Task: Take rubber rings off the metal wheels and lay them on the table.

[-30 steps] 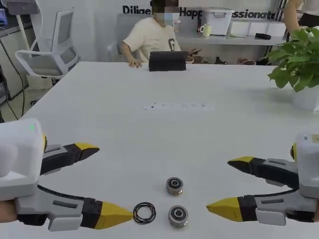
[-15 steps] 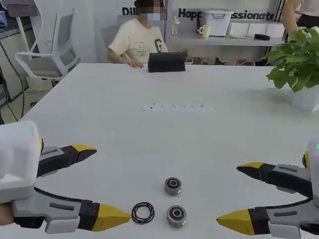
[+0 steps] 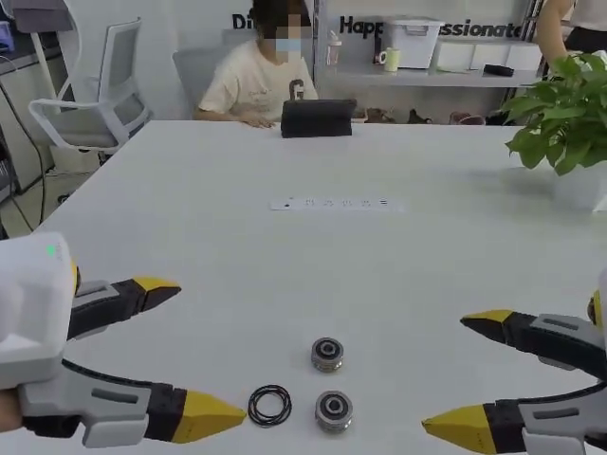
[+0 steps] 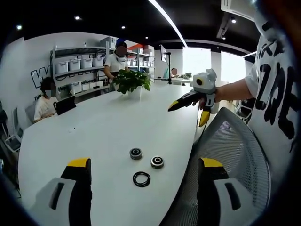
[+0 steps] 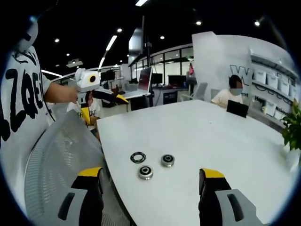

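- Your left gripper (image 3: 209, 349) is at the lower left of the head view. Its yellow-tipped jaws are spread wide and hold nothing.
- Your right gripper (image 3: 446, 373) is at the lower right of the same view. Its jaws are also spread wide and empty.
- Both grippers point inward towards each other, with the parts on the table (image 3: 332, 265) between them. Neither gripper touches any part.
- The black rubber rings (image 3: 270, 406) lie flat on the table, overlapping each other, just beside the lower tip of your left gripper.
- The near metal wheel (image 3: 334, 409) sits just to the right of the rings, apart from them.
- The far metal wheel (image 3: 327, 353) sits just beyond the near one, apart from it.
- You cannot tell at this size whether either wheel carries a ring.
- A thin white strip (image 3: 329, 203) with small marks lies mid-table, well apart from the wheels.
- A dark tablet (image 3: 318, 118) stands at the far edge, in front of a seated person (image 3: 256, 81).
- A potted plant (image 3: 564, 114) stands on the right side of the table.
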Available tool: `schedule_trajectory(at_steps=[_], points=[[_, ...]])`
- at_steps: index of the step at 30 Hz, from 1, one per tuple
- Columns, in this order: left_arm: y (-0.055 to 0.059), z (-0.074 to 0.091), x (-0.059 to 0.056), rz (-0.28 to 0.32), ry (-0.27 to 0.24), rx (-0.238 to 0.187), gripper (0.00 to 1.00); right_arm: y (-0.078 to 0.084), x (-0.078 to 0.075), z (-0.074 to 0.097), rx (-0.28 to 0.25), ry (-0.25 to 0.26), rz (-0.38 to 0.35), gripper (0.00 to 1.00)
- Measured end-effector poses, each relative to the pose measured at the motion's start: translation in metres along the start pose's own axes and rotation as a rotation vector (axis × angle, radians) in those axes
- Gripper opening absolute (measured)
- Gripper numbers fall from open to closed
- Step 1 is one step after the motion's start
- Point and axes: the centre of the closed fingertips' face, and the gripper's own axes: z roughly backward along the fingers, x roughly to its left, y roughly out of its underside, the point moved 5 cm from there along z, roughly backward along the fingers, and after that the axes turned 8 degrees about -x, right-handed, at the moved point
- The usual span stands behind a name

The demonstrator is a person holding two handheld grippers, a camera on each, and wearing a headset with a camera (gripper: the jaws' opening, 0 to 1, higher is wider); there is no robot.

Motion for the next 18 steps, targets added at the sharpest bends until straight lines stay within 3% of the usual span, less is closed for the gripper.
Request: schedule_trajectory(at_steps=[18], points=[[0.0038, -0.0021, 0.0011, -0.001, 0.003, 0.012, 0.93, 0.0023, -0.0009, 0.0022, -0.003, 0.009, -0.007, 0.83]])
